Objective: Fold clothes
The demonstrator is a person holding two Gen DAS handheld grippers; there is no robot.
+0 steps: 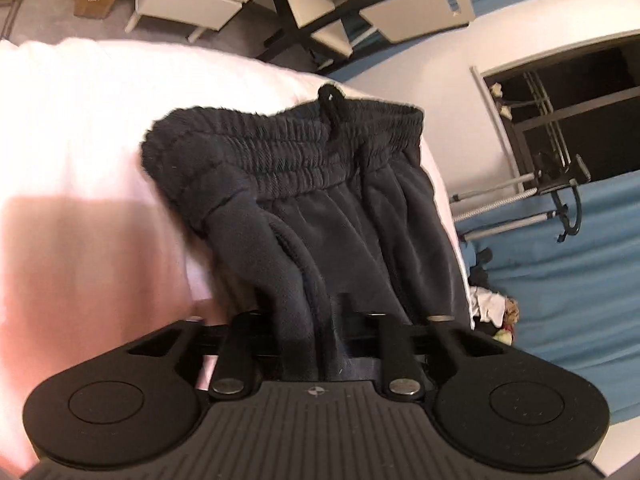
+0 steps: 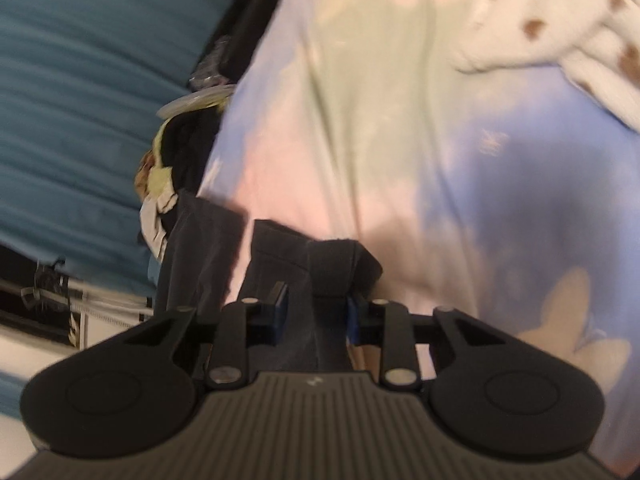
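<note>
- Our left gripper [image 1: 316, 320] is clamped on a bunch of dark sweatpants [image 1: 320, 200]; the cloth runs between its fingers, and the elastic waistband [image 1: 288, 140] lies at the far end on the pale pink bedding [image 1: 80, 140].
- Our right gripper [image 2: 318, 308] pinches another dark fold, likely the same garment [image 2: 280, 264], between its blue pads [image 2: 282, 300].
- We judge both grips sit on one end so the fabric can be carried over evenly toward the waistband.
- Pants lie partly on the bed, near the right edge, with the held end raised.
- Tie-dye cloth [image 2: 400, 140] and a spotted white piece [image 2: 560, 20] lie beyond the right gripper, apart from the fold.
</note>
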